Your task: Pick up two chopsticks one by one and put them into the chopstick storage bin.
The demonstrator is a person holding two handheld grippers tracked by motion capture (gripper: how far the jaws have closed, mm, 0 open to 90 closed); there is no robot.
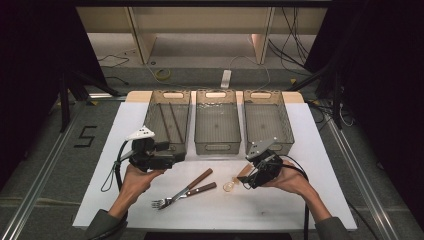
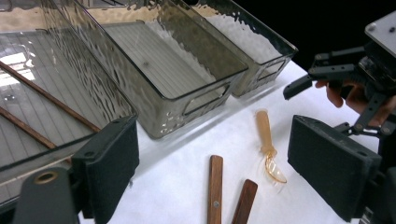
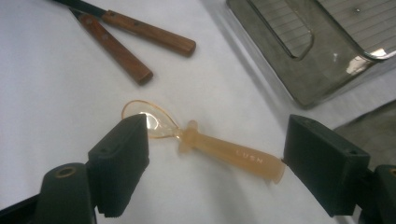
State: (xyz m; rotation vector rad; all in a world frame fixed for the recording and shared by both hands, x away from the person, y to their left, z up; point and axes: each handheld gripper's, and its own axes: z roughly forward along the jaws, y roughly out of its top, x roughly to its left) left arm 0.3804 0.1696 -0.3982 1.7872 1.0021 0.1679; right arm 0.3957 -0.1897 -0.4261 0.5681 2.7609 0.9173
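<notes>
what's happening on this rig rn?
A person is sorting cutlery into three clear bins. The right gripper is open, its jaws either side of an amber plastic spoon lying on the white table. The left gripper, also open, is by the left bin, which holds chopsticks. Two wooden-handled forks wait.

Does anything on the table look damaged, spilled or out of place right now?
Nothing stands out. The orange spoon lies flat and whole between the right tool's open jaws. Two wooden-handled forks lie crossed on the white sheet, and the three bins stand straight.
</notes>
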